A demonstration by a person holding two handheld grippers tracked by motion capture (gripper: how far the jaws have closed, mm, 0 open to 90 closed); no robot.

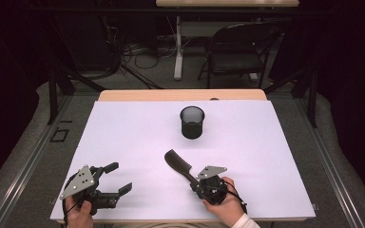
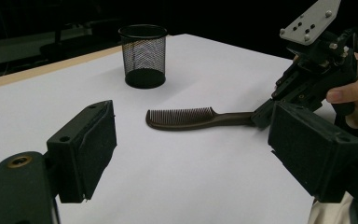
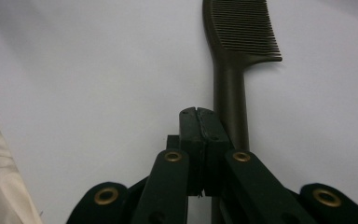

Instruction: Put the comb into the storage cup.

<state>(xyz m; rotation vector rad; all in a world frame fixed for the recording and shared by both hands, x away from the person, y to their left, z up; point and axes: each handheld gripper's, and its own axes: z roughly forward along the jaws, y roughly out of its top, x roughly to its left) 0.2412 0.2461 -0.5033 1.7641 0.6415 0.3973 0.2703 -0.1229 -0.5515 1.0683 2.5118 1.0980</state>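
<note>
Nearest the person, the left tongs (image 1: 111, 181) rested low at the near left of the white worktop (image 1: 138, 133), jaws spread wide and holding nothing, well apart from the work. To their right, the right tongs (image 1: 193, 183) lay over the handle end of a dark comb (image 1: 177, 165). In the right gripper view the two pads were pressed flat together with the handle running along just beside them, so they looked clenched on themselves rather than around the comb; whether any part of the handle was pinched lower down could not be told. The comb lay flat on the worktop, teeth end pointing away toward the middle, its handle toward the person's right hand (image 1: 224, 203). Farther off, a black mesh cup (image 1: 192, 122) stood upright and looked empty, apart from the comb with bare surface between them. The likely trouble from here was a lift that took nothing: shut pads sitting beside the handle would slide off or nudge the comb sideways, and a thin, flat handle gives little to bite on. A grip taken only at the very end could let the long comb droop or swing. The cup looked light, so a comb tip striking its rim might tip it. Room was generous: open worktop lay all round the cup, and the far and side edges were well clear.
</note>
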